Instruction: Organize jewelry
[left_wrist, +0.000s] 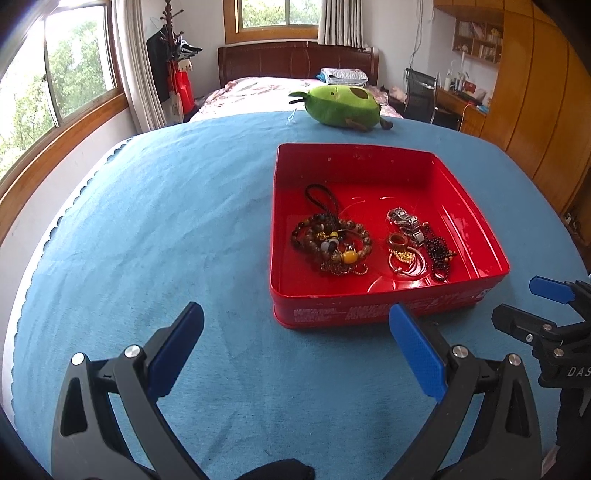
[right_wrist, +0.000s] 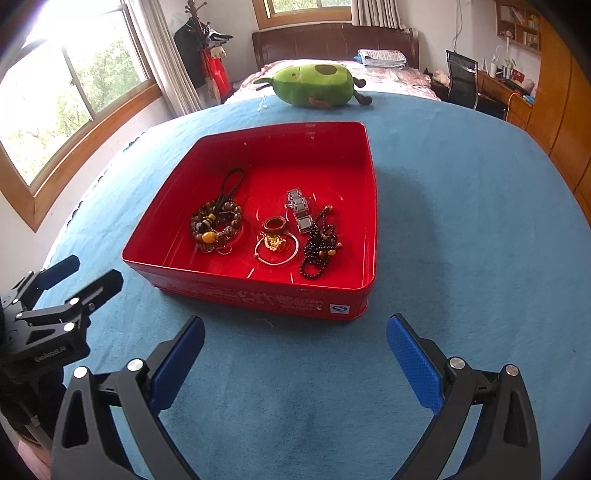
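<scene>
Lettering on the red tin (right_wrist: 258, 295) is illegible; left gripper (left_wrist: 295, 325) and right gripper (right_wrist: 295, 332) fingers gape wide, empty.

The left hand-held gripper (left_wrist: 295, 347) has two black, triangular-cutout arms with silver round screws at the joints and blue textured pads (left_wrist: 417, 356) on the fingers. The right hand-held gripper (right_wrist: 295, 350) is built alike: black frame, silver screws, blue dimpled pads (right_wrist: 413, 363). Seen from the right wrist view, the left one's black body carries small white lettering.
</scene>
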